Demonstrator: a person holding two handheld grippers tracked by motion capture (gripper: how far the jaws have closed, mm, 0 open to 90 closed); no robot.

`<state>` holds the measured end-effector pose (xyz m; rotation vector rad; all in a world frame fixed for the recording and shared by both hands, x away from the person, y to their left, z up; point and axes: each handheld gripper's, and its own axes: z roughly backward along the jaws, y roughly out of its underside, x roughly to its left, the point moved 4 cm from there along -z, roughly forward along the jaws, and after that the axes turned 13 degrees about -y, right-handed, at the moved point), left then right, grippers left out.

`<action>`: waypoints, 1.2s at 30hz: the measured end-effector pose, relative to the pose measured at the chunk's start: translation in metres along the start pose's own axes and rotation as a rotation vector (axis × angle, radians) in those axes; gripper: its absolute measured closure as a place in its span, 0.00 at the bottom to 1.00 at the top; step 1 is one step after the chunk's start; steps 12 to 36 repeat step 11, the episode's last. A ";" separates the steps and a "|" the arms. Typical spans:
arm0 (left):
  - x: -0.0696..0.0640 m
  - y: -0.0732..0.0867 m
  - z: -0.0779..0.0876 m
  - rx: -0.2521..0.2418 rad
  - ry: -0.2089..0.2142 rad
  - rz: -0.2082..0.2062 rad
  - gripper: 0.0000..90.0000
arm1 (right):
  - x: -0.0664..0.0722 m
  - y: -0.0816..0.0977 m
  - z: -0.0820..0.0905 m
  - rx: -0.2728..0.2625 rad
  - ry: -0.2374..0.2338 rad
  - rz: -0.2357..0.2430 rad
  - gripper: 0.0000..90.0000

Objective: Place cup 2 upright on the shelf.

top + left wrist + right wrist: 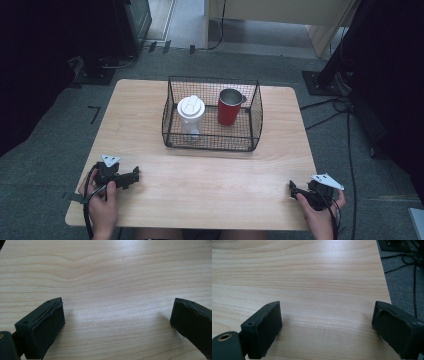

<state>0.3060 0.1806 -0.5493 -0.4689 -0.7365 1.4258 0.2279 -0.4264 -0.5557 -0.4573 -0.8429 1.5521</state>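
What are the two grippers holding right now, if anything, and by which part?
Nothing is held. The left gripper and the right gripper both stand open over bare table; the white cup and red mug sit untouched in the wire basket.

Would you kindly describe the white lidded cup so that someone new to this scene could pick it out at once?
Start at the wooden table and find the black wire basket standing on its far half. Two drinking vessels stand upright inside it, side by side. The white cup is the left one, topped with a round white lid, whereas its neighbour, the red mug, is open-topped with a handle.
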 end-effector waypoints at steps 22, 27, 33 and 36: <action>-0.001 0.000 0.001 0.000 0.001 -0.001 0.00 | 0.000 0.000 0.000 0.000 0.002 0.000 0.10; -0.001 0.000 0.001 0.000 0.001 -0.001 0.00 | 0.000 0.000 0.000 0.000 0.002 0.000 0.10; -0.001 0.000 0.001 0.000 0.001 -0.001 0.00 | 0.000 0.000 0.000 0.000 0.002 0.000 0.10; -0.001 0.000 0.001 0.000 0.001 -0.001 0.00 | 0.000 0.000 0.000 0.000 0.002 0.000 0.10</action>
